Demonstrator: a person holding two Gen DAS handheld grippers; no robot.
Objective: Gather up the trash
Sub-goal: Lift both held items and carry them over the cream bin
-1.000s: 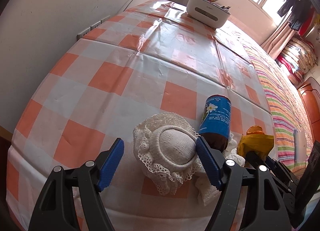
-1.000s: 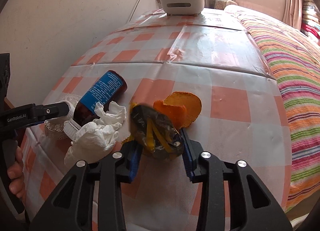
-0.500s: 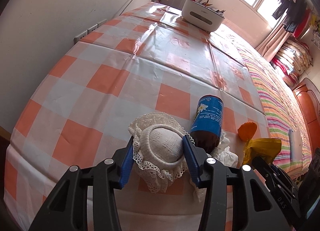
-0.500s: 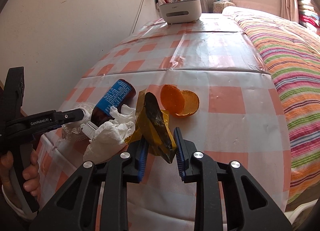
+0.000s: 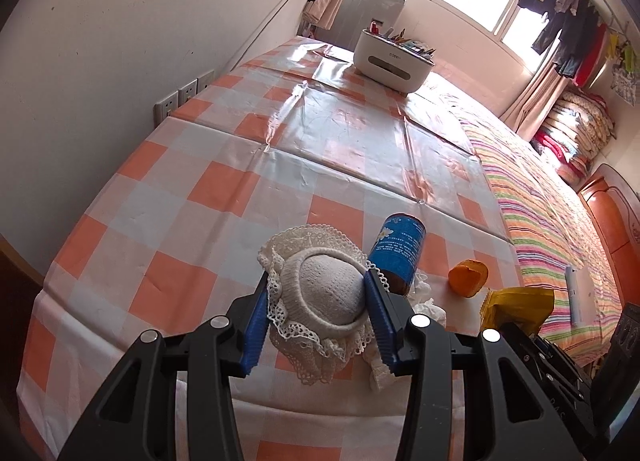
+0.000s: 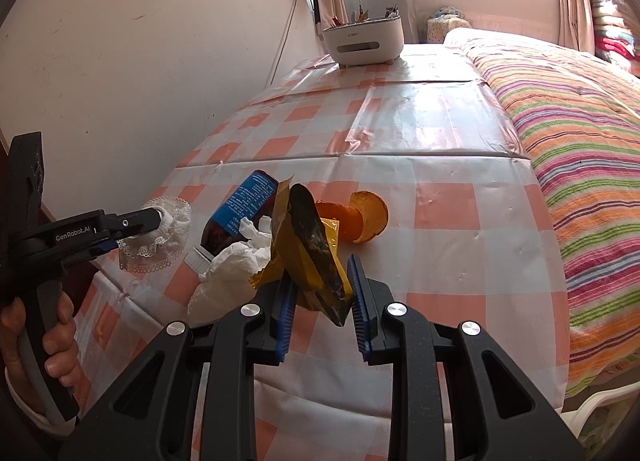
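My left gripper (image 5: 318, 299) is shut on a white lace-trimmed knitted basket (image 5: 324, 297) and holds it above the near edge of the checked table (image 5: 192, 197). It also shows in the right wrist view (image 6: 160, 233). My right gripper (image 6: 320, 285) is shut on a yellow crumpled snack wrapper (image 6: 308, 245), lifted off the table. A brown bottle with a blue label (image 5: 398, 251) lies beside crumpled white tissue (image 6: 236, 265). Orange peel (image 6: 360, 215) lies just beyond the wrapper.
A white organiser box (image 5: 392, 61) with pens stands at the far end of the table. The wall with sockets (image 5: 184, 93) runs along the left. A striped bedspread (image 6: 580, 165) lies to the right of the table.
My left gripper closed on the lace basket and lifted it. My right gripper tightened on the wrapper and raised it off the table, away from the orange peel.
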